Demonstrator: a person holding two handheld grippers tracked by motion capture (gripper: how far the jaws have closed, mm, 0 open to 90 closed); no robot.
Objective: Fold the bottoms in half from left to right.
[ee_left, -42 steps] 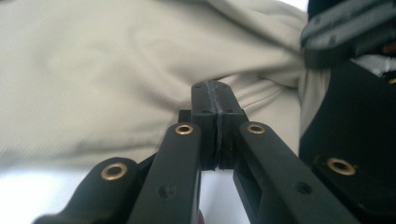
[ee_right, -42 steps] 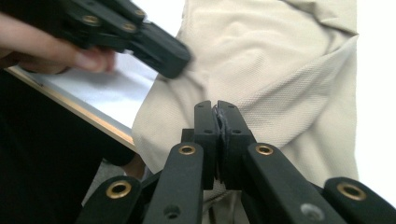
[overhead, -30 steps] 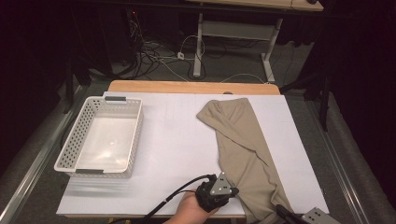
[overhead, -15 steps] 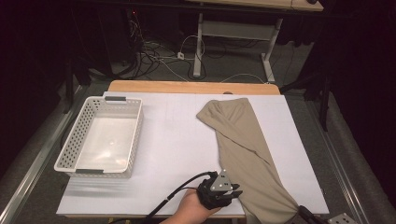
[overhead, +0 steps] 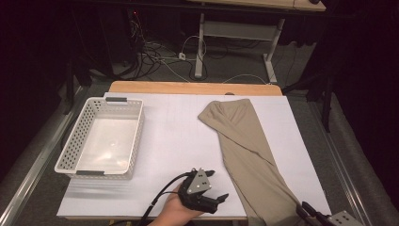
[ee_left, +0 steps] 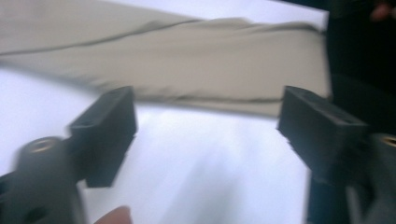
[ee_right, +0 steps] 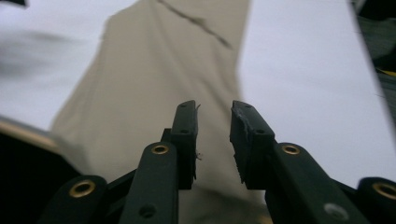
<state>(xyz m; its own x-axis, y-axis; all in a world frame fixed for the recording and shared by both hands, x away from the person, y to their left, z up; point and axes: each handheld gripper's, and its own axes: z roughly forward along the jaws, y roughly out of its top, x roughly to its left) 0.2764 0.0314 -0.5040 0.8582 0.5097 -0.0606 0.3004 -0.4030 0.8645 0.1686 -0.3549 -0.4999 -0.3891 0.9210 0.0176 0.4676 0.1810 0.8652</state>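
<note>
A tan folded cloth [overhead: 244, 150] lies slantwise on the right half of the white table [overhead: 174, 127]. My left gripper [overhead: 217, 184] sits at the front edge just left of the cloth. Its jaws have just been opening and now stand wide with nothing between them. In the left gripper view the gripper [ee_left: 205, 107] faces the cloth's long edge [ee_left: 196, 60] over bare table. My right gripper [overhead: 310, 212] is at the front right corner, by the cloth's near end. In its own view the gripper [ee_right: 214, 107] has jaws that have just been opening to a narrow gap above the cloth [ee_right: 154, 74], pinching nothing.
A white slotted basket [overhead: 101, 101] stands on the left side of the table. A wooden strip [overhead: 193, 87] borders the far edge. Cables and desk legs [overhead: 202, 47] lie on the floor beyond.
My left gripper has let go of the cloth's edge, spread its jaws and drawn back to the left. The right gripper stays near the front right corner.
</note>
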